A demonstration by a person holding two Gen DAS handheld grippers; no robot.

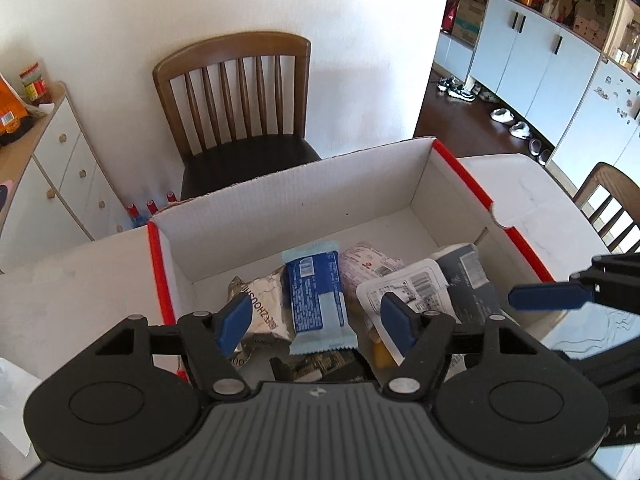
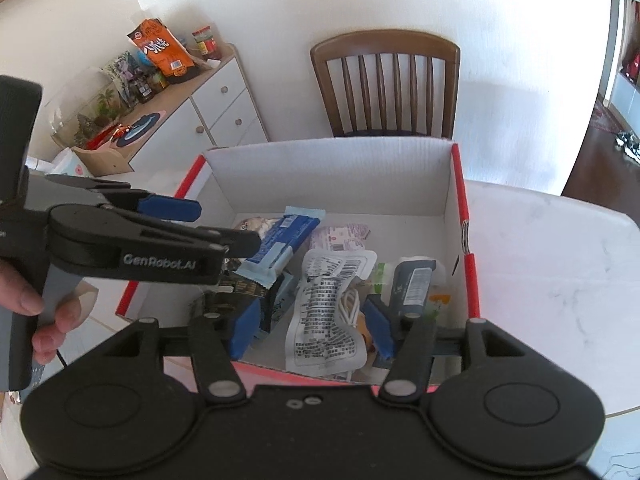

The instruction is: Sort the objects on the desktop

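A white cardboard box with red edges (image 1: 160,264) (image 2: 460,200) stands on the white table and holds several snack packets. Among them are a blue wrapped bar (image 1: 316,300) (image 2: 280,240), a white printed pouch (image 1: 412,292) (image 2: 328,316), a pink packet (image 1: 364,264) (image 2: 340,236), a dark grey packet (image 1: 468,280) (image 2: 412,284) and a silver packet (image 1: 264,312). My left gripper (image 1: 316,320) (image 2: 200,224) is open and empty above the box's near left part. My right gripper (image 2: 312,328) is open and empty above the box's near edge; one of its fingers (image 1: 548,296) shows in the left wrist view.
A wooden chair (image 1: 236,100) (image 2: 384,84) stands behind the box against the wall. A white drawer cabinet (image 1: 60,176) (image 2: 216,104) with jars and an orange bag (image 2: 164,52) is at the left. The white table (image 2: 552,260) stretches to the right. A second chair (image 1: 612,208) is at far right.
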